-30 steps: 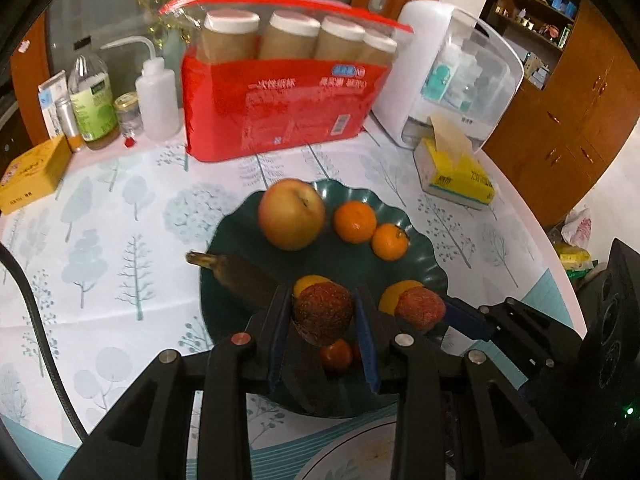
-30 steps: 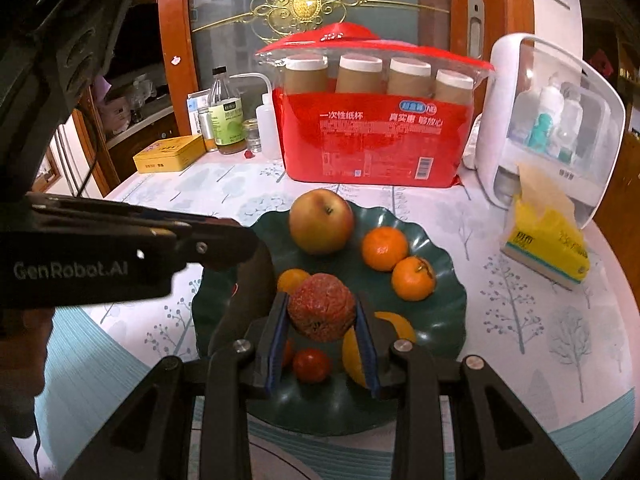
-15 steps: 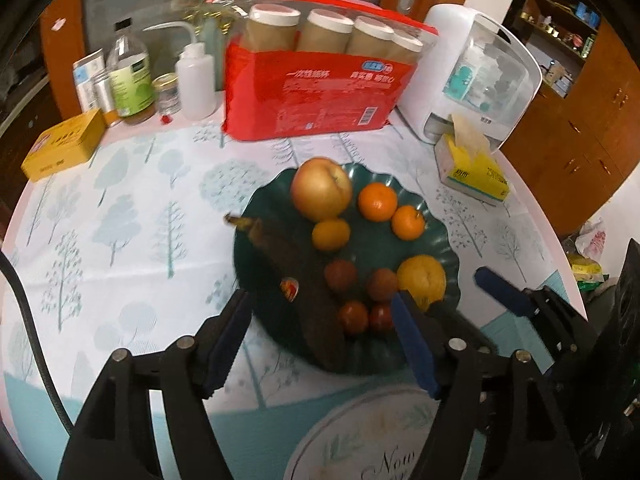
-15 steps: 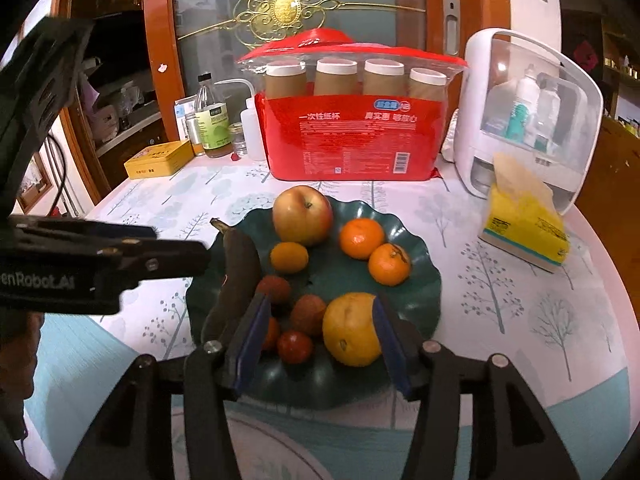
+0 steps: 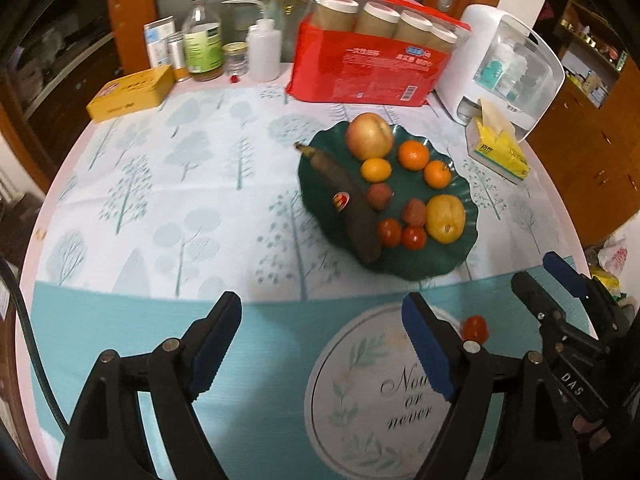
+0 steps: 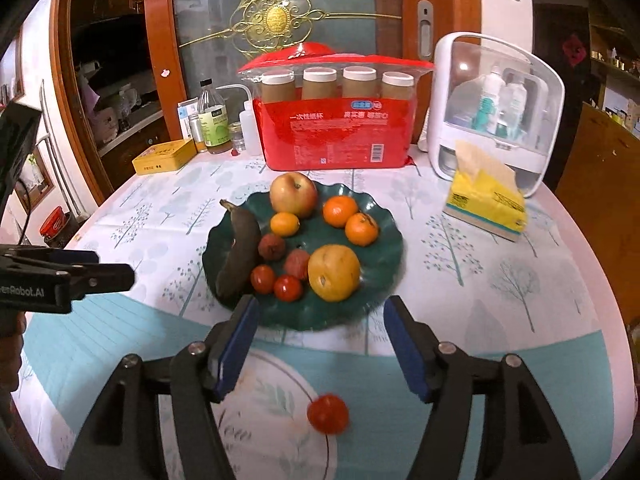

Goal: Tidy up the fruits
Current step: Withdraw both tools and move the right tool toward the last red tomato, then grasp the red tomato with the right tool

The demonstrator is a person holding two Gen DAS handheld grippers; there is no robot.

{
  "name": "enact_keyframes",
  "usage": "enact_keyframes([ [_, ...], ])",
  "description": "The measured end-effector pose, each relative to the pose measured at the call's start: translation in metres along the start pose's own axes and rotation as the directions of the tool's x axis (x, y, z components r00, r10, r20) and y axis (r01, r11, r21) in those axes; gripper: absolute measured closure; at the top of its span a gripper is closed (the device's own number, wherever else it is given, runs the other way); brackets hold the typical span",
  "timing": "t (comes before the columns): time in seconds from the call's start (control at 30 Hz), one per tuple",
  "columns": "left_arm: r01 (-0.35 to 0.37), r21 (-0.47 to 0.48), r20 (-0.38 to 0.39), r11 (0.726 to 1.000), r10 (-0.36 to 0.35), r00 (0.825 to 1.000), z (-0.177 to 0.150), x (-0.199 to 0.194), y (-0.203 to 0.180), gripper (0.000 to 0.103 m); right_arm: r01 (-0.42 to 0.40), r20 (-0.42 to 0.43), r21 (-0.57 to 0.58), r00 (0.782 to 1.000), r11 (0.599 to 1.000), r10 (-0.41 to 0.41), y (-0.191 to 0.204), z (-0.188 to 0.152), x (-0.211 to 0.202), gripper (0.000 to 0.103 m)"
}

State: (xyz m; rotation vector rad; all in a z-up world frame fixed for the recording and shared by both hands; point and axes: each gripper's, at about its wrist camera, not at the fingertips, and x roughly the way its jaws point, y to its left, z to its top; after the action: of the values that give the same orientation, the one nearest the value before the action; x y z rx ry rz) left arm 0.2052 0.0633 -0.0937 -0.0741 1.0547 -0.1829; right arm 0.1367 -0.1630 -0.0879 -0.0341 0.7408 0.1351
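A dark green wavy plate (image 6: 380,292) (image 5: 460,196) holds an apple (image 6: 293,194), several oranges, a dark banana (image 6: 240,252), two lychees (image 6: 272,246), two small tomatoes (image 6: 288,288) and a yellow orange (image 6: 334,266). One small tomato (image 6: 328,414) (image 5: 475,328) lies loose on the tablecloth, in front of the plate. My left gripper (image 5: 322,332) is open and empty, above the cloth to the plate's near left. My right gripper (image 6: 318,342) is open and empty, over the plate's near edge; it also shows in the left wrist view (image 5: 560,276).
A red pack of paper cups (image 6: 336,120), a white cosmetics box (image 6: 496,108), a yellow tissue pack (image 6: 486,196), bottles (image 6: 212,120) and a yellow tin (image 6: 164,156) stand at the table's back. The round table's edge curves close on both sides.
Both grippers let go of their lychees onto the plate, opened wide and drew back and up from the plate. A loose tomato has come into view on the cloth.
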Motion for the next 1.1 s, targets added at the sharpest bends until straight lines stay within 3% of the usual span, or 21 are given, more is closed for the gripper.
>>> enact_keyframes([
  [0.33,0.018,-0.061,0.015,0.998,-0.017,1.0,-0.055,-0.028,0.004,0.021,-0.012,-0.109,0.024,0.994,1.0,0.015,-0.007,-0.039,-0.019,0.035],
  [0.63,0.051,-0.09,0.012,0.995,-0.05,0.999,-0.089,-0.037,-0.003,0.021,-0.021,-0.246,0.124,0.968,0.992,0.051,-0.021,-0.077,-0.003,0.035],
  [0.93,0.029,-0.131,0.008,0.991,-0.028,1.0,-0.111,-0.042,0.007,0.021,-0.042,-0.276,0.085,0.959,0.995,0.064,-0.013,-0.079,0.022,0.036],
  [1.1,0.011,-0.156,0.018,0.988,-0.008,1.0,-0.114,-0.045,0.016,0.021,-0.044,-0.285,0.045,0.957,0.998,0.055,-0.007,-0.078,0.035,0.047],
])
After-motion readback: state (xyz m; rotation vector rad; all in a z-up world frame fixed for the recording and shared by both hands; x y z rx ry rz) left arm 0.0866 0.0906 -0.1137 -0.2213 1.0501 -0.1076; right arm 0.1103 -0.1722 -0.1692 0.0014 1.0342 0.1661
